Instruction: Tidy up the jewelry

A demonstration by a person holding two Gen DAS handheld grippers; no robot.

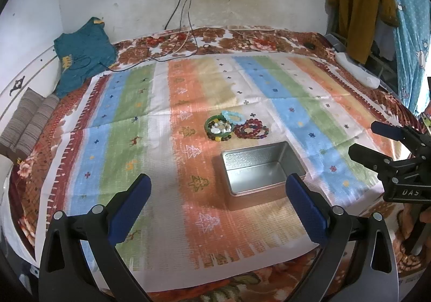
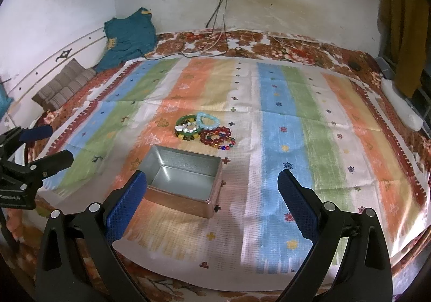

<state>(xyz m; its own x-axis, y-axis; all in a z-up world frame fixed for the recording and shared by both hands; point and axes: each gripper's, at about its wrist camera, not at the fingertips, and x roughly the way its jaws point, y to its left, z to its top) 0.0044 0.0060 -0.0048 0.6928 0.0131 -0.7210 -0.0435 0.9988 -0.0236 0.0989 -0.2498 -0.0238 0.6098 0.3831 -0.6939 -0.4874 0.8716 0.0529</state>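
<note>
Bed: a large bed (image 1: 48, 156) under a floral blanket carries everything; there is no worktop.
Cloth: a striped woven cloth in orange, blue, green and white (image 1: 309, 118) lies flat over the blanket, beneath and ahead of both claws.
Tin: an open rectangular silver metal tin (image 1: 262, 171), empty, sits on the cloth just ahead of the left claw (image 1: 218, 210) and slightly to its right; from the right claw (image 2: 212, 207) it lies ahead and to the left, with that claw's left pad nearly overlapping its near corner.
Jewelry cluster: just beyond the tin's far side, apart from it.
Green item: a round green bangle ringing loose pale and dark beads (image 1: 218, 127), leftmost of the cluster.
Red item: dark red beaded bracelets with a few coloured beads (image 1: 252, 128), rightmost, touching the green one.
Blue item: a pale blue translucent beaded bracelet (image 1: 233, 116), farthest back, resting against the other two.
Left claw: spread wide, nothing between its pads, hovering clear of the cloth.
Right claw: likewise spread wide and empty.
Decisive relation: judged, the cluster lies straight ahead past the tin for both claws; the red bracelets look nearer the right claw's centreline, the green bangle nearer the left's. No item shows a usable long axis, so approach over the tin governs.
Progress: judged not begun; tin holds nothing.
</note>
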